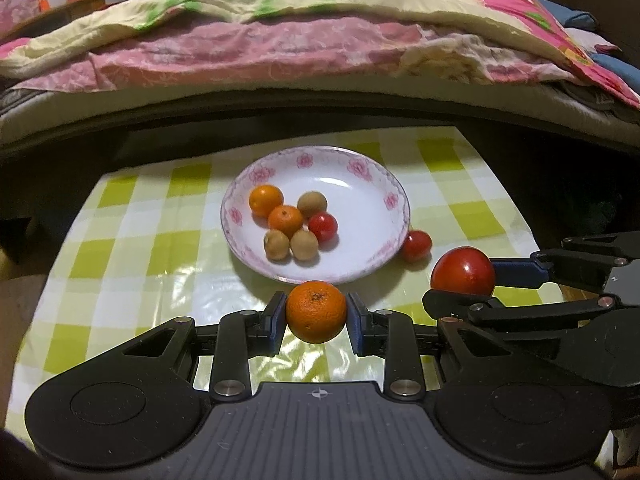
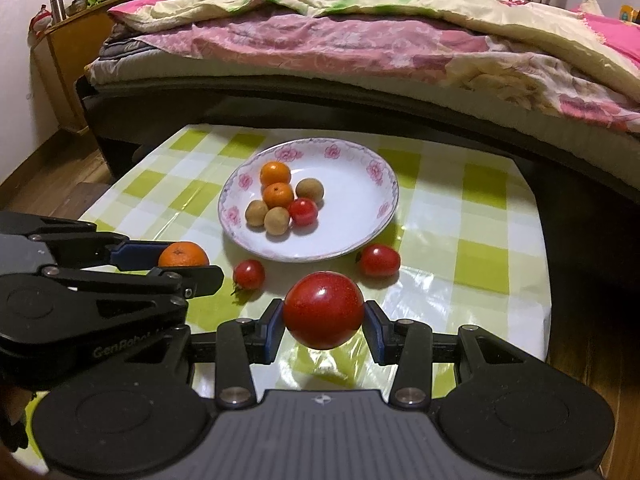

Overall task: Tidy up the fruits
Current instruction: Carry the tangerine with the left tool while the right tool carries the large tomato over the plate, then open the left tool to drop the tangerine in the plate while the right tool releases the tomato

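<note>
Nearest to me, my left gripper [image 1: 316, 312] is clenched on a mandarin [image 1: 316, 311], held just short of the near rim of the plate [image 1: 394, 200], and my right gripper [image 2: 324, 316] is clamped on a large tomato [image 2: 323, 315], also lifted clear of the checked tablecloth [image 2: 480, 256]. Just beyond, two small tomatoes [image 2: 249, 274] [image 2: 379, 260] lie loose on the cloth beside the plate's near edge. Farther on, the plate holds a tight cluster at its left: two mandarins [image 1: 265, 199], three brown fruits [image 1: 312, 204] and a small tomato [image 1: 322, 227]. My worry is that both grippers are side by side, so carrying both forward together could knock them into each other. Round, smooth fruit may also squirt from the pads, or roll off the shallow plate and scatter the cluster if released too high.
</note>
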